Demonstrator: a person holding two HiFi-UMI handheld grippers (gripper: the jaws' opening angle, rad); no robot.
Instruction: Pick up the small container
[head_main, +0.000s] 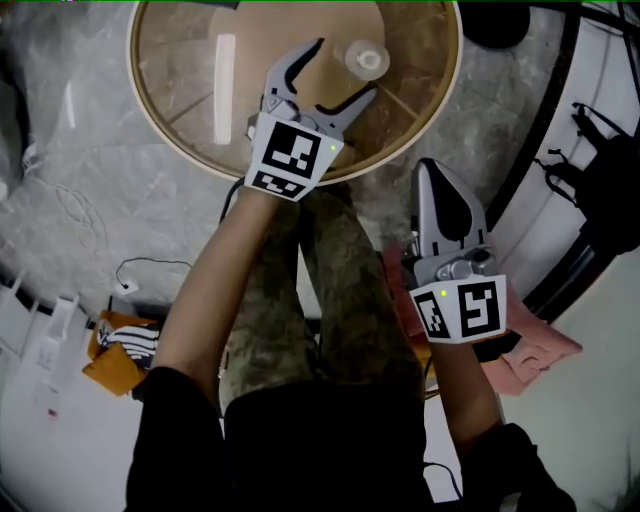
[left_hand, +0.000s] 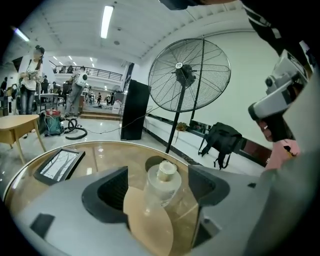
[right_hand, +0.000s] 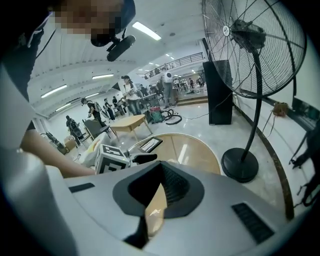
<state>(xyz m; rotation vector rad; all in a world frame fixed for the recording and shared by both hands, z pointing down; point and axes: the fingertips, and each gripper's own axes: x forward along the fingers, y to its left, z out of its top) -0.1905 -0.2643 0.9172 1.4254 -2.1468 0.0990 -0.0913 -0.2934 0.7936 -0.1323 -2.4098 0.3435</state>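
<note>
A small clear container (head_main: 368, 60) with a pale lid stands upright on the round glass table (head_main: 180, 90), towards its far side. My left gripper (head_main: 346, 68) hovers over the table with its jaws spread wide, and the container sits just at the fingertips, untouched. In the left gripper view the container (left_hand: 162, 181) shows in the gap between the two dark pads (left_hand: 111, 190), clear of both. My right gripper (head_main: 438, 176) is off the table's near edge, above the person's lap, jaws together and empty. The right gripper view (right_hand: 156, 199) looks towards the table and the left gripper's marker cube (right_hand: 112, 158).
A dark tablet (left_hand: 60, 164) lies on the table's left part. A big standing fan (left_hand: 189, 75) and a black bag (left_hand: 220, 139) are beyond the table; the fan's base (right_hand: 241, 165) is on the floor. A pink cloth (head_main: 535, 350) and an orange bag (head_main: 118, 352) flank the person's legs.
</note>
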